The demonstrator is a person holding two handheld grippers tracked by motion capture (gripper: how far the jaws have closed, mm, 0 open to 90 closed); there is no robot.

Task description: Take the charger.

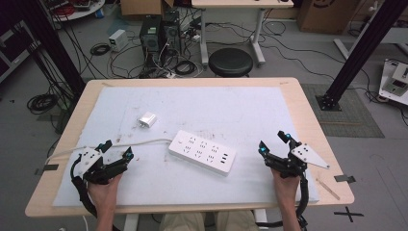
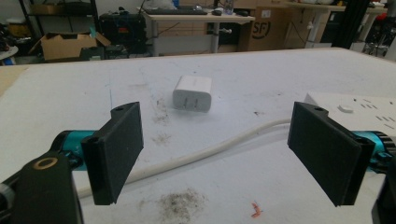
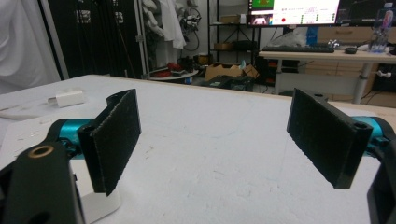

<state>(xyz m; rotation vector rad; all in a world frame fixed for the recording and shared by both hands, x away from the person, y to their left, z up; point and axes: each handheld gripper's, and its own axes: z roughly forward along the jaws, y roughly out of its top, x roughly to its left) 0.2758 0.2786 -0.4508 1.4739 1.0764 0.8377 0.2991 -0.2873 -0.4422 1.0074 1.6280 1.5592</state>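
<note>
Behind your surface (image 1: 308, 130): round black stool (image 1: 231, 61) on floor, just past far edge. Two dark computer towers (image 1: 159, 32) left of stool, tangled cables (image 1: 144, 62) around them. Small white box (image 1: 117, 39) farther left. Cardboard box (image 1: 139, 6) at back. Black frame post (image 1: 358, 53) to your right. Black tape cross (image 1: 349, 213) on floor, near right corner.

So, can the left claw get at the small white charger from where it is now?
Probably yes. The left claw is open and empty, and the charger lies straight ahead of it on the white mat. Only the power strip's cable crosses the path, low on the mat.
</note>
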